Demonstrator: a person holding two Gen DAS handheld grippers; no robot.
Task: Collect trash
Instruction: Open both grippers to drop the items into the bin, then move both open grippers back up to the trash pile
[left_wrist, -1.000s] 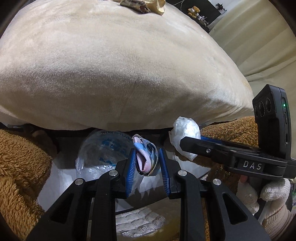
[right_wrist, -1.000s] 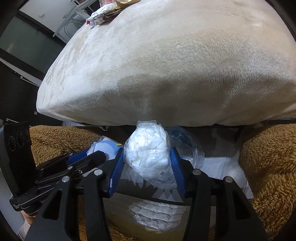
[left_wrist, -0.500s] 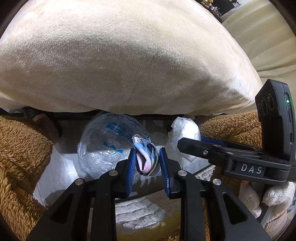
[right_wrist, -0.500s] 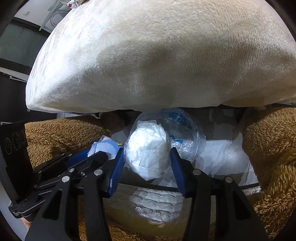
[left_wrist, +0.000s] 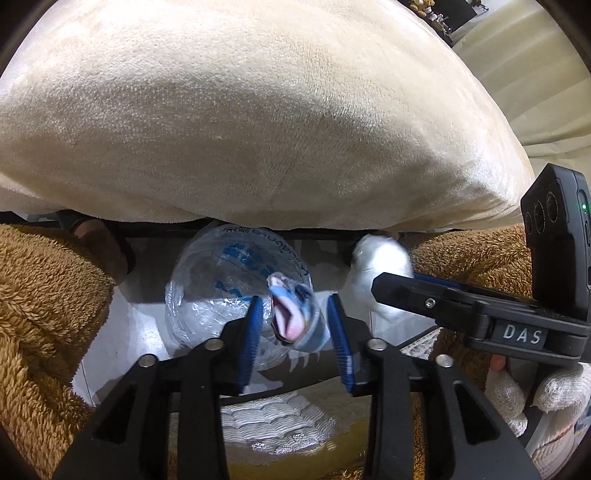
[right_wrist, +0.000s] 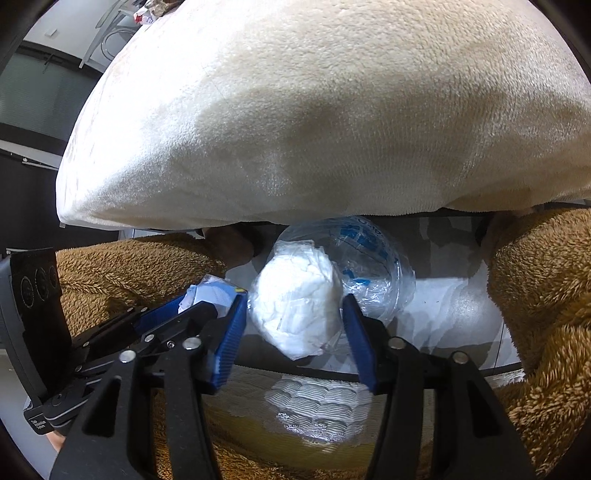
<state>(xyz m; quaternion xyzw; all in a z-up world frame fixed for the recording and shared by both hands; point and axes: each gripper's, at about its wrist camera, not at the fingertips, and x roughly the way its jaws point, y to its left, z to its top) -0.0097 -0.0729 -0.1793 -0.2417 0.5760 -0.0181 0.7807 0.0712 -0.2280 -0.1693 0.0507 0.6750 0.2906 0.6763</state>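
Sitting between the left tongs (left_wrist: 295, 325), a crumpled wrapper (left_wrist: 293, 319); white wad (right_wrist: 295, 306) between right tongs (right_wrist: 295, 328).

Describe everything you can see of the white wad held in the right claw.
The white wad is a crumpled, roughly egg-shaped ball, seemingly tissue or thin paper under a clear film that glints. It sits between the blue pads of the right claw, which press its sides, its lower tip poking out below. It hangs in the air under the cream cushion's edge, in front of a clear bag with blue print. In the left wrist view it shows at, slightly blurred.
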